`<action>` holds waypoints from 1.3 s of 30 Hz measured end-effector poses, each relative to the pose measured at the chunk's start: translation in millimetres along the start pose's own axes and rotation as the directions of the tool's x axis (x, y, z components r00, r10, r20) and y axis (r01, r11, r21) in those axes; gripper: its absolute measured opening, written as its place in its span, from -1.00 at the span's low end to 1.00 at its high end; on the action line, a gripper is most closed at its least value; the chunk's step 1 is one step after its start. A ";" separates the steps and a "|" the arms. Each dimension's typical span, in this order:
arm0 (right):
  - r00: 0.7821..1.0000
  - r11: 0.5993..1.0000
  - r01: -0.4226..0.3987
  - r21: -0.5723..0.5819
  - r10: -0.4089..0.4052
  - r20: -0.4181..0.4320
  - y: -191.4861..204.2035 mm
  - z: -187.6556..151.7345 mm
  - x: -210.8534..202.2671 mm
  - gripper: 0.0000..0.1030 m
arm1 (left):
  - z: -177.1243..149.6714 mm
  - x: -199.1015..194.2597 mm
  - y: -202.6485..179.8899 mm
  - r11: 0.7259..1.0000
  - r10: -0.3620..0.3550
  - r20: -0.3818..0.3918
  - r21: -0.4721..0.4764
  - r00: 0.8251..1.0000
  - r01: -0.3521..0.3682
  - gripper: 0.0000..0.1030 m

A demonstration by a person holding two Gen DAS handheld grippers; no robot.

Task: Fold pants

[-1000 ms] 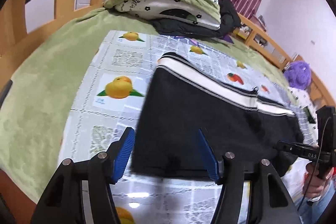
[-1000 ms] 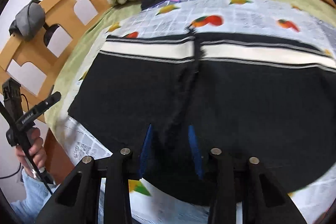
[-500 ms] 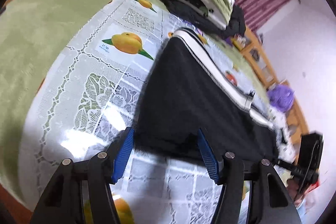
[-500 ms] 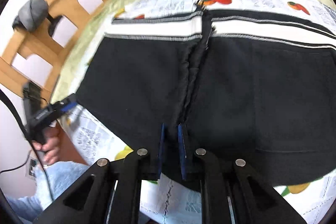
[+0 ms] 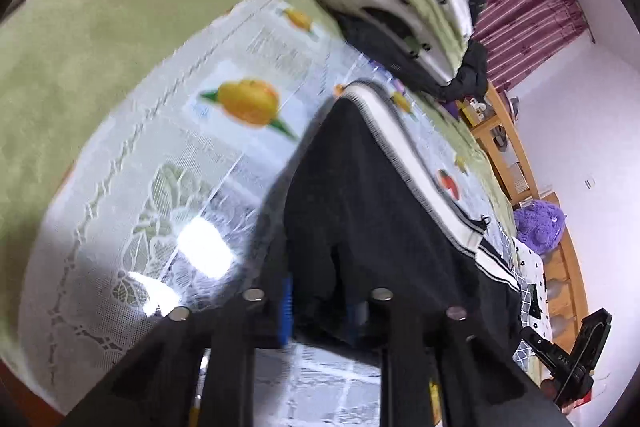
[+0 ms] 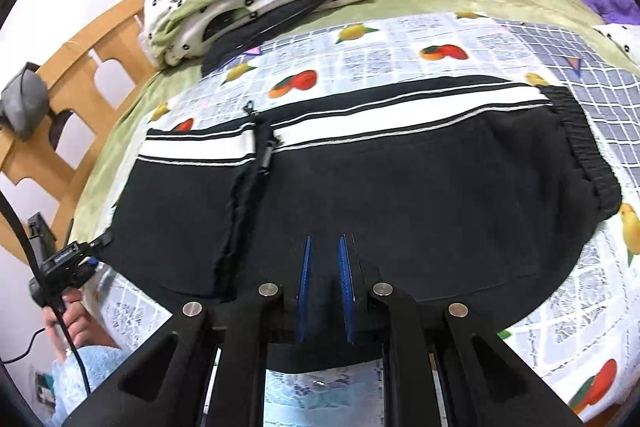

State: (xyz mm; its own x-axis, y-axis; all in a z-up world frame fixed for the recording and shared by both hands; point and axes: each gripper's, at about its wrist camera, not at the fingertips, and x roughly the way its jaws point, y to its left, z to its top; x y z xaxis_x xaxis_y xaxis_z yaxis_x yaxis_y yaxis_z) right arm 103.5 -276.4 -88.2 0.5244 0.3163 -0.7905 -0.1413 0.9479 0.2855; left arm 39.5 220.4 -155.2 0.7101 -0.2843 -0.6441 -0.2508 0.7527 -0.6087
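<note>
Closing just now on the near corner of the black pants (image 5: 384, 195): left gripper (image 5: 320, 303), blue pads pinching fabric. Pinched shut on the near hem: right gripper (image 6: 325, 287), shifted sideways along it. Spread flat over the fruit-print cloth (image 6: 400, 39) on the bed.

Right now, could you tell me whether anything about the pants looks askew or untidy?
Yes: the pants lie mostly flat, but a raised, rumpled ridge of fabric runs from the white stripe to the near edge, left of centre.
</note>
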 end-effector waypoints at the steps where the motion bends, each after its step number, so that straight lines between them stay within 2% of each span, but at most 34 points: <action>1: 1.000 1.000 0.004 0.001 -0.004 -0.008 -2.3 0.2 -0.8 -0.72 | 1.1 -4.8 -9.8 0.999 0.014 0.018 0.029 1.000 -0.014 -0.73; 4: 1.000 1.000 0.018 0.000 -0.018 -0.021 -5.7 1.7 -2.3 -0.72 | 3.4 -20.4 -56.8 0.982 0.073 0.085 0.166 0.994 -0.087 -0.76; 8: 0.995 0.995 0.096 -0.020 -0.095 0.040 -18.0 4.8 -16.8 -0.72 | 6.5 -36.5 -126.0 0.946 0.059 0.110 0.313 0.992 -0.091 -0.77; 12: 0.987 0.991 0.133 -0.007 -0.132 0.094 -36.6 7.3 -34.7 -0.72 | -1.9 -46.4 -197.0 0.883 0.056 0.126 0.457 0.991 -0.108 -0.78; 16: 0.977 0.988 0.157 0.011 -0.157 0.147 -57.4 4.3 -55.4 -0.58 | -24.2 -40.1 -247.9 0.852 0.044 0.118 0.514 0.992 -0.099 -0.78; 19: 0.964 0.981 0.193 0.023 -0.194 0.183 -73.1 1.3 -69.7 -0.55 | -47.9 -22.7 -283.0 0.834 0.044 0.100 0.545 0.994 -0.092 -0.79; 23: 0.955 0.974 0.220 0.057 -0.226 0.192 -93.3 -3.6 -79.4 -0.52 | -87.0 11.3 -319.9 0.815 0.032 0.036 0.578 0.999 -0.047 -0.79; 28: 0.961 0.973 0.197 0.124 -0.216 0.171 -113.8 -4.7 -80.9 -0.51 | -131.7 55.6 -340.7 0.812 0.003 -0.078 0.582 0.997 0.044 -0.79; 32: 0.966 0.973 0.185 0.141 -0.206 0.155 -117.5 -3.3 -77.9 -0.51 | -157.6 89.7 -333.4 0.831 0.000 -0.214 0.543 0.977 0.119 -0.78; 35: 0.973 0.978 0.166 0.130 -0.183 0.140 -112.9 -4.0 -73.0 -0.51 | -163.6 92.6 -326.4 0.820 0.008 -0.244 0.557 0.970 0.133 -0.75; 37: 0.979 0.984 0.148 0.103 -0.160 0.124 -106.5 -3.8 -66.0 -0.44 | -154.7 81.4 -326.3 0.813 -0.013 -0.273 0.558 0.962 0.169 -0.60; 39: 0.987 0.990 0.120 0.067 -0.126 0.101 -96.4 -3.2 -55.0 -0.42 | -143.9 64.9 -326.9 0.811 -0.085 -0.316 0.530 0.945 0.250 -0.37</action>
State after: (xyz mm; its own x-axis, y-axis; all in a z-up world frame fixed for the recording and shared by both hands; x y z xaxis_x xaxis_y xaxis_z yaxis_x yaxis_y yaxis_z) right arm 85.6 -385.1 -74.0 0.6205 0.1884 -0.7612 -0.0206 0.9743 0.2244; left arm 72.9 -129.6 -64.7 0.4844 -0.5199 -0.7036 0.3224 0.8537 -0.4089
